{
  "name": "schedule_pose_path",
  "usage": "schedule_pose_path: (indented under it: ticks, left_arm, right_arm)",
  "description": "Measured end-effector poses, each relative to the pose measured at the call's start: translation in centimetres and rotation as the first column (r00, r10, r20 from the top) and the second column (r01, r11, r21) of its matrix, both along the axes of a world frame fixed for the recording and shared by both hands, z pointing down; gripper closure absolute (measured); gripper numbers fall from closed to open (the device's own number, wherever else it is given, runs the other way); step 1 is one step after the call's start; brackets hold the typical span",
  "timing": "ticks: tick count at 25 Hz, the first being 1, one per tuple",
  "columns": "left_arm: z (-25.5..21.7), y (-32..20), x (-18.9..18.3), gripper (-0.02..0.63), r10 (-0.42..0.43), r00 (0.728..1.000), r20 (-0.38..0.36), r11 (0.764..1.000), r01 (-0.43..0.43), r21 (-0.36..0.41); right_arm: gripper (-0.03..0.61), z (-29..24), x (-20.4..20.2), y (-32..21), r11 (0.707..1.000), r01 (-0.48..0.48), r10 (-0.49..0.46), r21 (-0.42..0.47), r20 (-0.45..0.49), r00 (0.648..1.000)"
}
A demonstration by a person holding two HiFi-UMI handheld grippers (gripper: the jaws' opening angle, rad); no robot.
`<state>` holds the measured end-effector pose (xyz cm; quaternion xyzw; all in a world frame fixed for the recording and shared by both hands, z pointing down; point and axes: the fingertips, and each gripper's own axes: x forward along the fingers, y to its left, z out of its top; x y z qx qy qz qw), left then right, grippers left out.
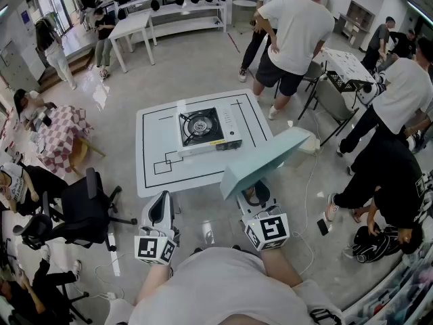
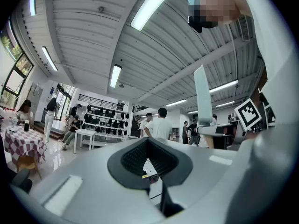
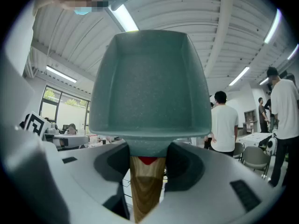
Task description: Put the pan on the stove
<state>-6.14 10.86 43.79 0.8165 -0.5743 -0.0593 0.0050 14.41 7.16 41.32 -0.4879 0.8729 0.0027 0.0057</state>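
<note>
Head view shows the teal pan (image 1: 267, 160) held up in the air at a tilt, over the near right edge of the white table (image 1: 159, 131) and short of the stove (image 1: 206, 128), which sits at the table's middle with its burner bare. The right gripper (image 1: 257, 195) carries the pan from below, and the left gripper (image 1: 161, 212) hangs beside it with nothing in it. Left gripper view shows that gripper's jaws drawn together on nothing, with the pan edge-on off to the right. Right gripper view shows the jaws clamped on the pan's wooden handle (image 3: 145, 185), the pan's body filling the frame above. I judge the pickup done; carrying the pan over, setting it on the burner and letting go remain.
</note>
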Motion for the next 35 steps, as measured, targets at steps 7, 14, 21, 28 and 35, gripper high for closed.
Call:
schedule_pose_path:
  ticks: [7,14,21,28,35]
  left_arm:
    - [-0.1,-0.1,-0.1,0.604,-0.016,1.000,-0.001,1.000,0.016,-0.005]
    - [-0.1,-0.2,0.1,0.604,-0.022,1.000,0.004,1.000,0.022,-0.006]
    - [0.3,-0.2,0.3,0.604,-0.028,0.999,0.015,1.000,0.028,-0.005]
    - [0.3,0.1,1.4,0.604,-0.074,0.997,0.014,0.997,0.074,-0.005]
    - [0.7,0.4,2.3,0.604,-0.128,0.992,0.007,0.992,0.129,-0.006]
  right_arm:
    - [0.382,0.1,-0.5,0.1,1.000,0.015,-0.015,0.001,0.000,1.000]
    - [0.382,0.1,-0.2,-0.1,1.000,0.016,-0.016,0.000,0.011,1.000]
    - [0.382,0.3,0.0,-0.4,1.000,0.023,-0.023,0.005,0.011,1.000]
    - [0.383,0.3,0.6,-0.9,0.997,0.073,-0.073,0.016,0.010,0.997]
    - [0.383,1.0,0.5,-2.3,0.990,0.143,-0.143,0.003,-0.011,0.990]
